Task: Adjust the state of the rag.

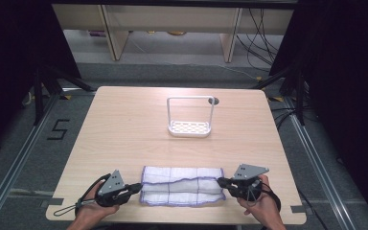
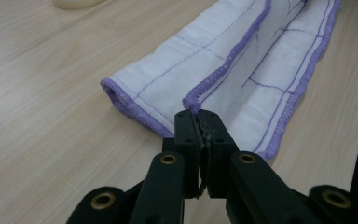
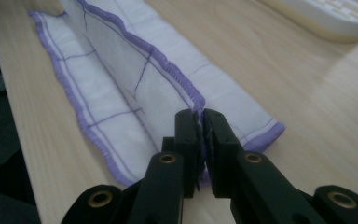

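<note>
A white cloth (image 1: 182, 185) with purple hems and purple grid stitching lies folded lengthwise near the table's front edge. My left gripper (image 1: 139, 188) is at the cloth's left end. In the left gripper view the left gripper (image 2: 199, 115) is shut on the purple hem of the cloth's (image 2: 242, 70) upper layer. My right gripper (image 1: 220, 181) is at the cloth's right end. Seen from the right gripper view, the right gripper (image 3: 201, 114) pinches the same kind of hem on the cloth (image 3: 121, 70).
A white drying rack (image 1: 190, 127) with a tall loop handle stands at the table's far middle, and its base (image 3: 326, 16) shows in the right gripper view. A small round hole (image 1: 213, 101) is behind it. Bare wood lies between the rack and the cloth.
</note>
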### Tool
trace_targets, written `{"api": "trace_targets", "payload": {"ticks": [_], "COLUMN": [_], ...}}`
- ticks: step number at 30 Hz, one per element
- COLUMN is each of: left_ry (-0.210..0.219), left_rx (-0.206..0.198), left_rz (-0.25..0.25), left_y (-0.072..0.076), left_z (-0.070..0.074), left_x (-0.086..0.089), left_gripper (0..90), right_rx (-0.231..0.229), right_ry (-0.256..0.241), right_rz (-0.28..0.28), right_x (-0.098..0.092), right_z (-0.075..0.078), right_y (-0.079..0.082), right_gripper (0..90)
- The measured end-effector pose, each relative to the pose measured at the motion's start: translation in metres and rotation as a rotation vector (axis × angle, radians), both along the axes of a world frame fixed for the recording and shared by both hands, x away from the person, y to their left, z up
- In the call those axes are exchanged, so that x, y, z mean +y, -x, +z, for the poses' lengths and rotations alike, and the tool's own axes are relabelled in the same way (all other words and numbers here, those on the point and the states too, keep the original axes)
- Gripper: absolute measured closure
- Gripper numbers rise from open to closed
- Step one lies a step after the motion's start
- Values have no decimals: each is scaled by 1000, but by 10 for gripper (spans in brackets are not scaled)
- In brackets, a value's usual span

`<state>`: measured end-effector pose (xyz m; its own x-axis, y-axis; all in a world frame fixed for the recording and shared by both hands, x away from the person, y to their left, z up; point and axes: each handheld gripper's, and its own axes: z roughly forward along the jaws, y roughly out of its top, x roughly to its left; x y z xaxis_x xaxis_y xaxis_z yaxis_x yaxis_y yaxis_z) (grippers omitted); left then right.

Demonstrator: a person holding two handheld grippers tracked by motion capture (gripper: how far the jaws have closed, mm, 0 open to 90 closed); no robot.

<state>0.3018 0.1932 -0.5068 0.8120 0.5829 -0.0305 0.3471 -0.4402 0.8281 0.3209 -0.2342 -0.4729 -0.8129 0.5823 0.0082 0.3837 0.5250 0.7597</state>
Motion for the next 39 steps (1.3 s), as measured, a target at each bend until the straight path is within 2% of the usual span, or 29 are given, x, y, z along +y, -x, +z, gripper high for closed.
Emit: {"api": "trace_targets", "payload": {"ticks": [5,6,7,8,9,11,12,14,15,18,19,20,21,22,24,26,28,29,30,31,32,33,34,39], "left_ry": [-27,-23,-42,-27,-28,-14,12,28,47,83,85,87,90,83,68,51,9,38,-3,-10,-31,-42,-46,-83], "left_rx": [3,18,23,13,21,52,39,37,47,38,36,30,22,20,20,18,40,52,53,48,52,56,51,66], "left_rz": [-27,-27,-47,-41,-46,-26,-25,1,26,82,95,109,117,131,145,154,149,160,159,154,156,153,149,133], "left_y": [5,8,8,10,10,12,12,11,11,-1,-4,-11,-15,-23,-35,-46,-56,-60,-64,-67,-69,-71,-72,-72], "left_z": [-4,-5,-4,-6,-5,-3,-3,2,4,13,14,16,17,18,17,15,12,8,6,4,1,-1,-2,-8], "left_x": [1,0,1,-1,0,1,1,5,6,9,9,7,6,4,-1,-6,-9,-12,-13,-14,-16,-18,-18,-22], "left_gripper": [848,841,822,808,785,680,630,530,503,490,477,468,462,458,445,444,423,414,414,415,417,424,425,428], "right_rx": [38,35,34,54,46,60,52,50,23,7,-1,10,7,6,17,11,34,67,92,81,95,88,88,95], "right_ry": [16,15,17,18,24,18,5,-28,-43,-100,-88,-87,-66,-61,-8,24,57,65,75,90,98,105,120,184], "right_rz": [18,25,24,28,25,24,20,-12,-26,-102,-114,-135,-151,-159,-175,-188,-200,-205,-205,-191,-196,-204,-189,-209], "right_x": [-1,-2,-3,-3,-4,-6,-8,-13,-15,-18,-18,-16,-13,-10,1,7,15,17,19,20,21,21,21,17], "right_z": [-6,-7,-8,-9,-10,-10,-9,-4,-1,6,8,8,8,7,5,3,-2,-4,-5,-8,-9,-13,-14,-19], "right_y": [12,14,16,19,21,24,26,29,30,27,23,22,17,14,7,3,0,1,2,2,3,4,5,15], "right_gripper": [842,835,812,792,773,713,680,597,565,527,508,498,493,489,477,450,430,426,423,410,394,388,388,381]}}
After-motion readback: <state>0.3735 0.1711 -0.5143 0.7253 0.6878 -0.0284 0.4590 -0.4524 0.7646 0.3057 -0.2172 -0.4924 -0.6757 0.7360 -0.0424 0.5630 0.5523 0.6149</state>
